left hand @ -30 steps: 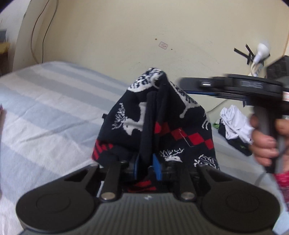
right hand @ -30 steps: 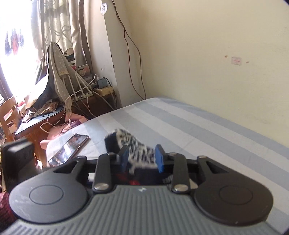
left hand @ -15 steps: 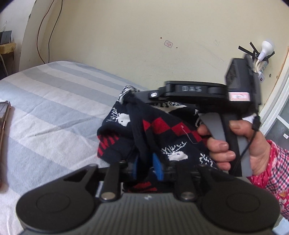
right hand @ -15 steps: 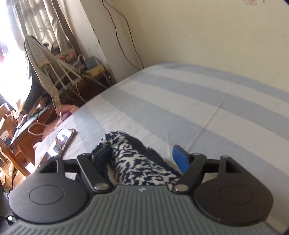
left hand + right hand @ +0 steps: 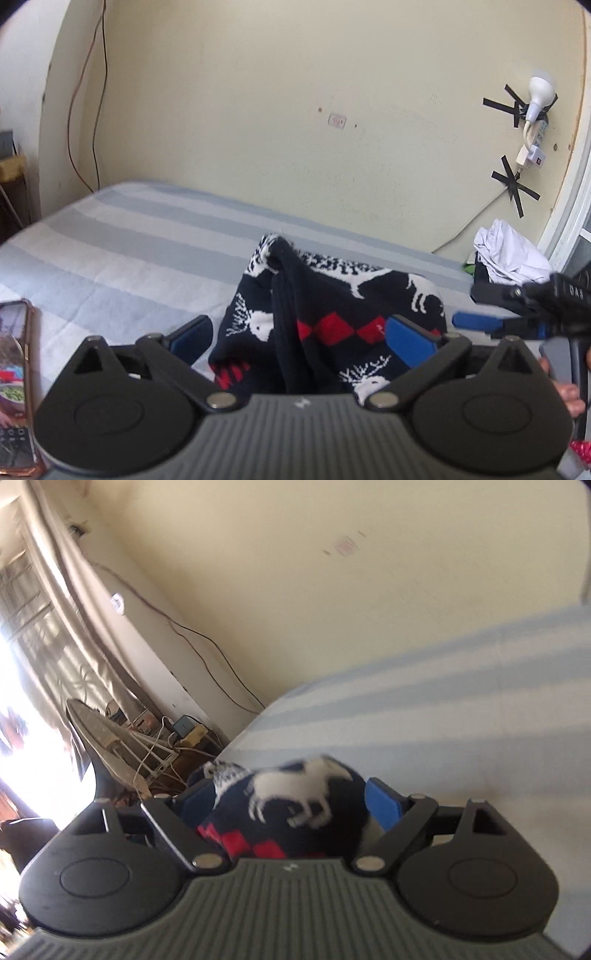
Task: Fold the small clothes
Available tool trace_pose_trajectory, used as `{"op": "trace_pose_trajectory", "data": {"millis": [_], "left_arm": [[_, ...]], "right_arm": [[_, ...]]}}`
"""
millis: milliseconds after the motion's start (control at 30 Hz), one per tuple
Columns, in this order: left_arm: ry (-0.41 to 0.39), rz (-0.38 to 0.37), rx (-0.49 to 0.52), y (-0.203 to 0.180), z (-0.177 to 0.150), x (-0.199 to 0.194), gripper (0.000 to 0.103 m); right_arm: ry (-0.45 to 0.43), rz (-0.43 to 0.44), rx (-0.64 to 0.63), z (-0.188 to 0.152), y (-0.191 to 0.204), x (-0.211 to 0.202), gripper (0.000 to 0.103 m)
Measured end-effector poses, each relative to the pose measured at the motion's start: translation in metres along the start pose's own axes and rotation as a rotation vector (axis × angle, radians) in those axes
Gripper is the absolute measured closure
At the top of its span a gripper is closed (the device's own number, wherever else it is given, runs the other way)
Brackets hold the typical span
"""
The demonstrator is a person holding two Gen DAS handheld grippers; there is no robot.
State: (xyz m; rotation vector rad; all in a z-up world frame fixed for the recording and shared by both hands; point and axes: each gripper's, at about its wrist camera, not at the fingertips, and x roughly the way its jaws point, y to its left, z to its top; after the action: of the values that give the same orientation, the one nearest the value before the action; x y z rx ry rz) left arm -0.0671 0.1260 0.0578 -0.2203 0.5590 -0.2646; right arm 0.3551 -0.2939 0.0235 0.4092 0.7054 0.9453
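Note:
A small navy knitted garment (image 5: 332,317) with white reindeer and red diamonds lies bunched on the striped bed (image 5: 129,251). My left gripper (image 5: 301,332) is open, its blue pads spread on either side of the garment. My right gripper (image 5: 291,799) is open too, with the garment (image 5: 288,805) lying between its spread pads; it also shows at the right edge of the left wrist view (image 5: 517,306), just right of the garment.
A phone (image 5: 14,384) lies on the bed at the left edge. A pile of white and dark clothes (image 5: 509,254) sits at the bed's far right by the wall. A cluttered desk and ironing board (image 5: 110,738) stand beyond the bed's end.
Both grippers opened and let go of the garment. It dropped from a raised hold onto the bed. The right gripper pulled back to the right.

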Motion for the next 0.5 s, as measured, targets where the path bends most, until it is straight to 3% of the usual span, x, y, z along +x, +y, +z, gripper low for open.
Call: {"op": "trace_pose_trajectory", "data": {"millis": [200, 500], "left_arm": [[0.084, -0.049, -0.072, 0.018, -0.003, 0.018, 0.000], [0.125, -0.062, -0.094, 0.016, -0.014, 0.030, 0.000]], "right_arm": [[0.072, 0.013, 0.148, -0.016, -0.022, 0.000, 0.012], [0.184, 0.032, 0.090, -0.023, -0.008, 0.028, 0.012]]}}
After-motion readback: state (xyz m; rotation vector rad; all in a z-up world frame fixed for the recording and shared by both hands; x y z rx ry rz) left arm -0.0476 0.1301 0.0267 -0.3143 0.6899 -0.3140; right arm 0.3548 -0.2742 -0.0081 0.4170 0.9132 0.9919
